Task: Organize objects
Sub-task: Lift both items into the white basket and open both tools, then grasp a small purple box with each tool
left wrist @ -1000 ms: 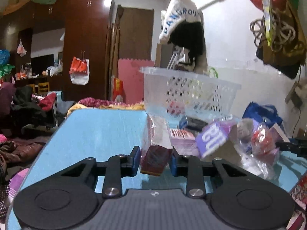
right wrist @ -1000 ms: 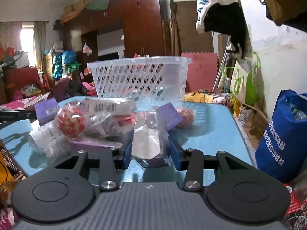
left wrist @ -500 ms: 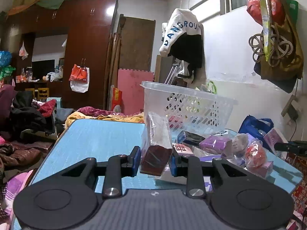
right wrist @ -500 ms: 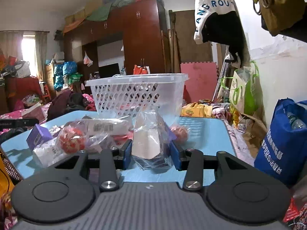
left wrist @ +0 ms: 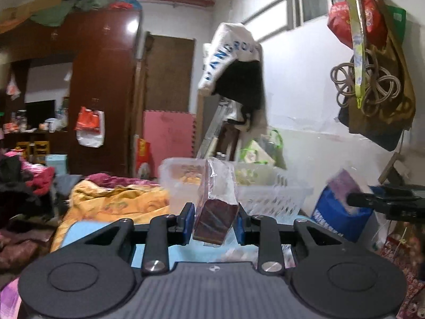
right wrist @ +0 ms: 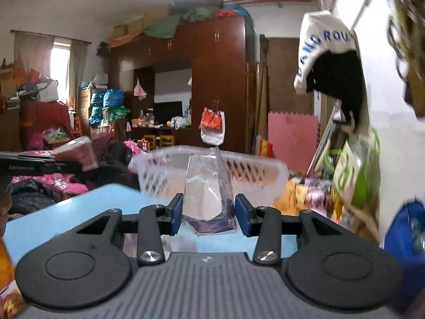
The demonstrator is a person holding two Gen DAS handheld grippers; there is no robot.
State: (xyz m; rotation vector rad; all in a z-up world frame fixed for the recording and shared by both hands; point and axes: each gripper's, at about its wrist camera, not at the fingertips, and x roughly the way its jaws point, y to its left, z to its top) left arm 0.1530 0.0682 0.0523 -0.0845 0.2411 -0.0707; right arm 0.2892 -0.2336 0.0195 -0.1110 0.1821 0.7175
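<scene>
Right wrist: basket (right wrist: 255, 170) behind packet (right wrist: 207, 194).

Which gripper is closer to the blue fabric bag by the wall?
Right. The blue fabric bag sits just beside the right gripper; the left gripper is farther off, with the right one in between.

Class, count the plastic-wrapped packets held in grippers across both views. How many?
2. A dark red packet sits clamped in the left gripper; a white and purple packet in the right gripper. Both are before the basket. Others may be hidden below.
</scene>
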